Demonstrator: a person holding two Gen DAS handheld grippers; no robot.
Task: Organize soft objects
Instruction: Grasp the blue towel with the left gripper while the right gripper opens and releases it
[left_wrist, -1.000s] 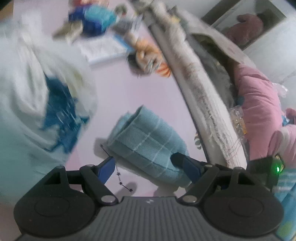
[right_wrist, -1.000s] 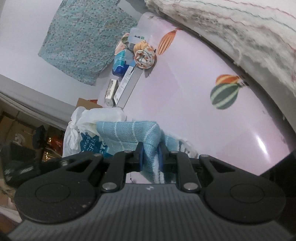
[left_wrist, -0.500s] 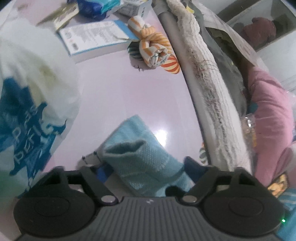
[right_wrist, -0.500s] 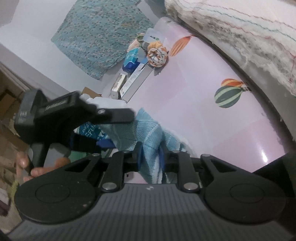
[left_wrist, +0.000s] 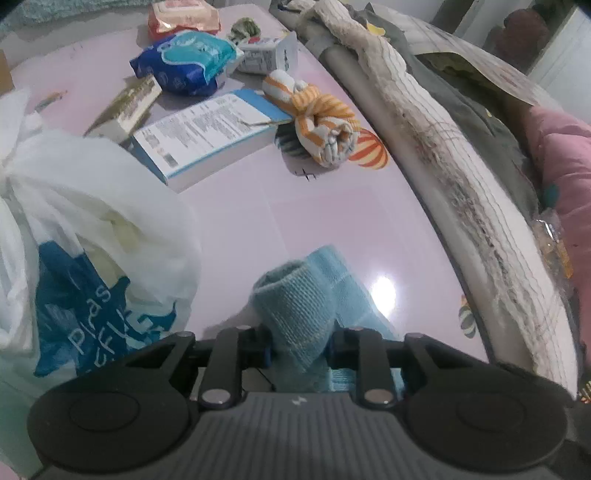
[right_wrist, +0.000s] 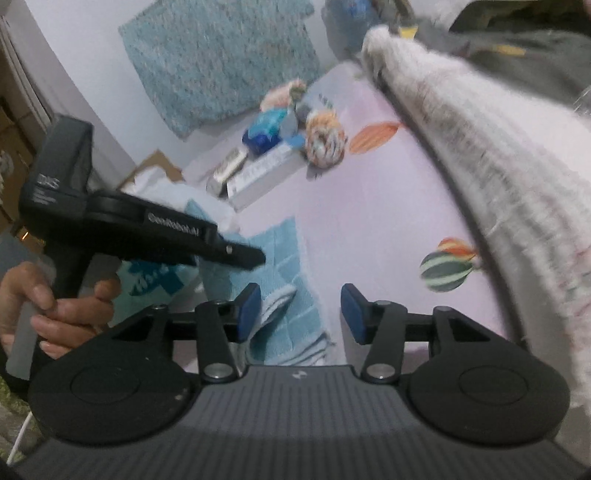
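Light-blue towel (left_wrist: 295, 314) lies bunched on the pink table (left_wrist: 240, 229), beside a white plastic bag (left_wrist: 92, 240). The left gripper (left_wrist: 300, 349) has just clamped down on its raised fold. The right gripper (right_wrist: 300, 314) has just sprung apart, nothing between its pads.

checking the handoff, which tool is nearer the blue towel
Left. The left tool is clamped on the blue towel; the right tool is open, just clear of it.

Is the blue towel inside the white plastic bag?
No, the blue towel lies on the pink table beside the white plastic bag, pinched by the left gripper.
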